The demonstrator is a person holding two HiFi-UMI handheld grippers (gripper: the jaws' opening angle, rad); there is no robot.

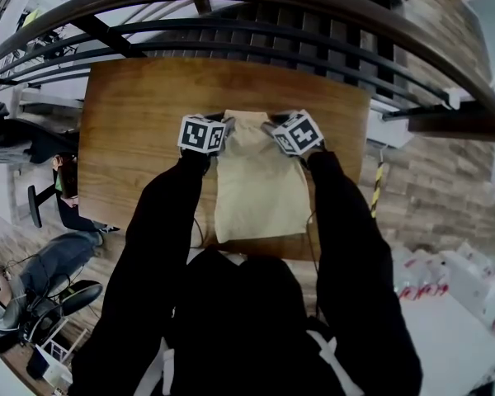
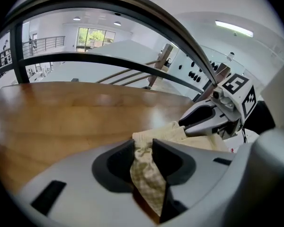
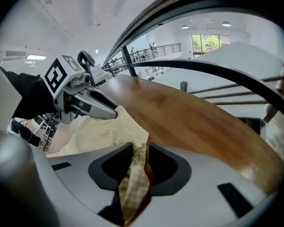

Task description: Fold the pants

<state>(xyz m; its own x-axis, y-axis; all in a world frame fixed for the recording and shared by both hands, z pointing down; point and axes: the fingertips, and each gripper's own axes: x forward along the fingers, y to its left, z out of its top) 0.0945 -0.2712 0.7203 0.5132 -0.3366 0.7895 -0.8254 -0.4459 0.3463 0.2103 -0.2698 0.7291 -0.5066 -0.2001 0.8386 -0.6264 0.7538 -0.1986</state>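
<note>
item: pants [image 1: 260,190], cream, on the table [image 1: 132,122] toward its near edge, far corners clenched in your left gripper [image 2: 144,150] and right gripper [image 3: 141,157]; lay both down level and taut before letting go.

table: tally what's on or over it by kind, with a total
pants: 1, cream
grippers: 2, left gripper and right gripper, each clamped on the pants
total: 3
</note>
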